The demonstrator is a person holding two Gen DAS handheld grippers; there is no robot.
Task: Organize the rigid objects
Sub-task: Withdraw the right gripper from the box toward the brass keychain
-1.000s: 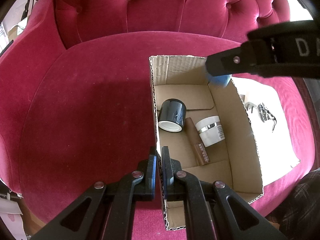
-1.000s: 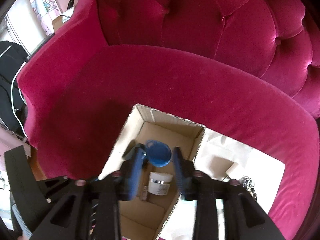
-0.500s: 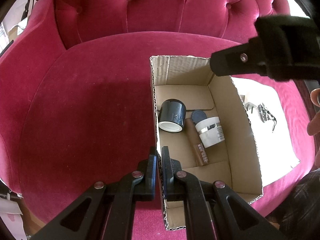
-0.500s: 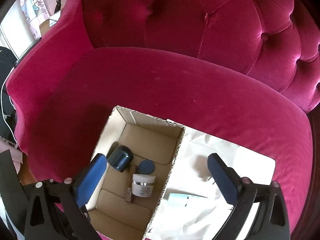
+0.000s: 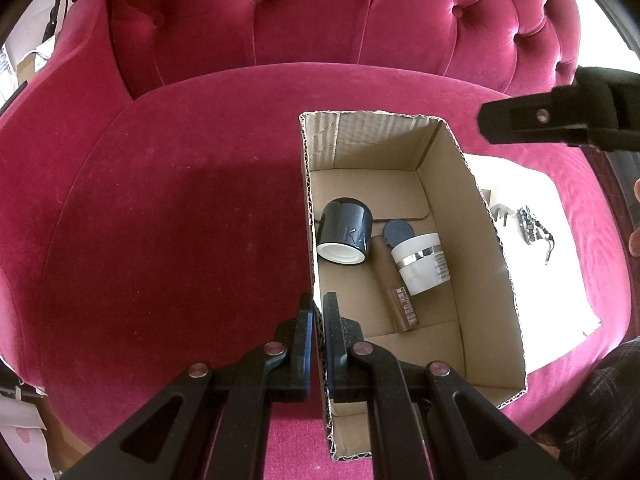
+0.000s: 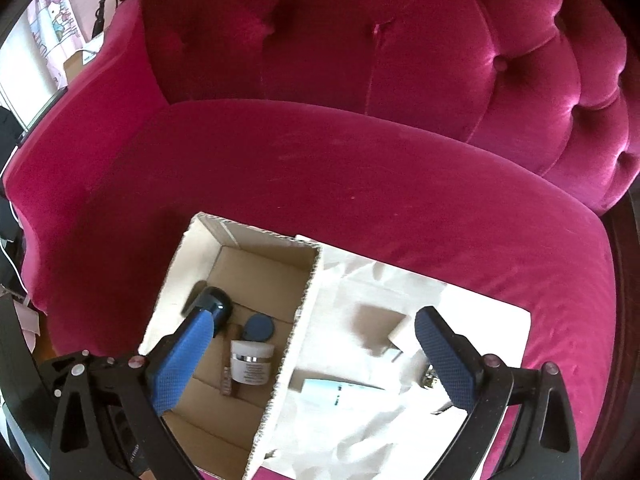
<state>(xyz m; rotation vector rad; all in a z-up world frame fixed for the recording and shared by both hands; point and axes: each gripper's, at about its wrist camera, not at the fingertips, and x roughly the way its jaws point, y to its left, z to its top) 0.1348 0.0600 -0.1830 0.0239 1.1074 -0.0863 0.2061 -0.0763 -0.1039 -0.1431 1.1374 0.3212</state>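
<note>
A cardboard box [image 5: 472,240] is set on the red sofa seat [image 5: 180,220], with a black jar [image 5: 344,228], a white jar [image 5: 420,264], a blue lid [image 5: 396,232] and a brown tube [image 5: 396,292] lying inside. Its near wall is clamped by the left gripper [image 5: 316,312]. The right gripper [image 6: 312,344] is held wide apart and empty, above the box and a white cloth [image 6: 360,420].

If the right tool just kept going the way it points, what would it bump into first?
Probably the white sheet beside the box. The right tool stands open, straddling the box's wall, so its left finger might catch the wall or the jars inside first; depth is unclear.
</note>
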